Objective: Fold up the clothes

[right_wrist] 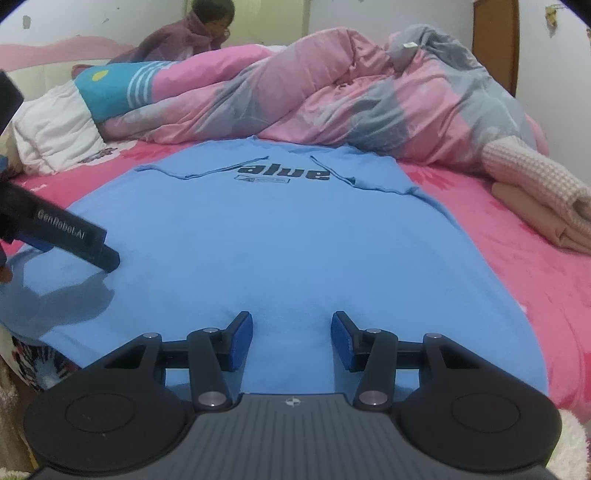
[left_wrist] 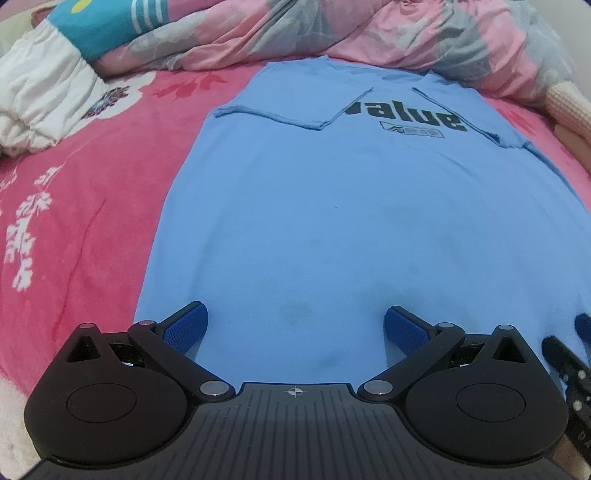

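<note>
A light blue T-shirt point(left_wrist: 332, 206) with black "value" lettering lies flat on the pink bed, both sleeves folded inward; it also shows in the right wrist view point(right_wrist: 280, 236). My left gripper point(left_wrist: 295, 325) is open and empty over the shirt's near hem. My right gripper point(right_wrist: 291, 336) is open and empty over the same hem, further right. The left gripper's body shows at the left edge of the right wrist view point(right_wrist: 74, 240), and part of the right gripper shows at the right edge of the left wrist view point(left_wrist: 569, 354).
A pink and grey duvet point(right_wrist: 351, 96) is heaped along the far side of the pink floral sheet point(left_wrist: 92, 206). A white bundle point(left_wrist: 40, 107) lies far left. Folded beige clothes point(right_wrist: 543, 199) lie at the right. A person point(right_wrist: 192, 33) sits beyond the duvet.
</note>
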`<state>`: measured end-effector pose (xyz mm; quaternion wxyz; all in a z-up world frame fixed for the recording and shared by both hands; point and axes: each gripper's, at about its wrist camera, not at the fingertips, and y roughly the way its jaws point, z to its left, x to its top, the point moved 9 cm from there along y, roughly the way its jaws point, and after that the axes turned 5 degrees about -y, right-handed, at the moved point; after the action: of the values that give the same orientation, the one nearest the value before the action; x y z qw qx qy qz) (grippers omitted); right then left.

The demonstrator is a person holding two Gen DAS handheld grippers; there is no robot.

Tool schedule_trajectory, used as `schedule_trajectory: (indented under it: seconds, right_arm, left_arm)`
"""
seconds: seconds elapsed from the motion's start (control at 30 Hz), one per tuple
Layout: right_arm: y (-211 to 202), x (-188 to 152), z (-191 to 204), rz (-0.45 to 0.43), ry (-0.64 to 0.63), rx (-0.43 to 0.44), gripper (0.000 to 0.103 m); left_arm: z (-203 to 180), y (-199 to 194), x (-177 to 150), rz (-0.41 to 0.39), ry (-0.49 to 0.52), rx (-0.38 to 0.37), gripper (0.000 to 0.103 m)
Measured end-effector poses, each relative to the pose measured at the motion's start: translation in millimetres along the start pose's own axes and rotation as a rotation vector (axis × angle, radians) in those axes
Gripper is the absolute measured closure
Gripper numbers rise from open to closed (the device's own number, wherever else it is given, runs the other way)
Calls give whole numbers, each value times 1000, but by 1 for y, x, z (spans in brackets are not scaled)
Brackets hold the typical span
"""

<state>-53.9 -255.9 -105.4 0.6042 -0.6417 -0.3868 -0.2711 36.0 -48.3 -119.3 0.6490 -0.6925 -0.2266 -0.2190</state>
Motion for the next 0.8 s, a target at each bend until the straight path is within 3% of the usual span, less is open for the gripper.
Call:
schedule_trajectory:
  seconds: [0.8]
  right_arm:
    - [1, -8, -8, -69, 53, 54, 51]
  left_arm:
    - [-5, -4, -4, -32, -15, 83, 0]
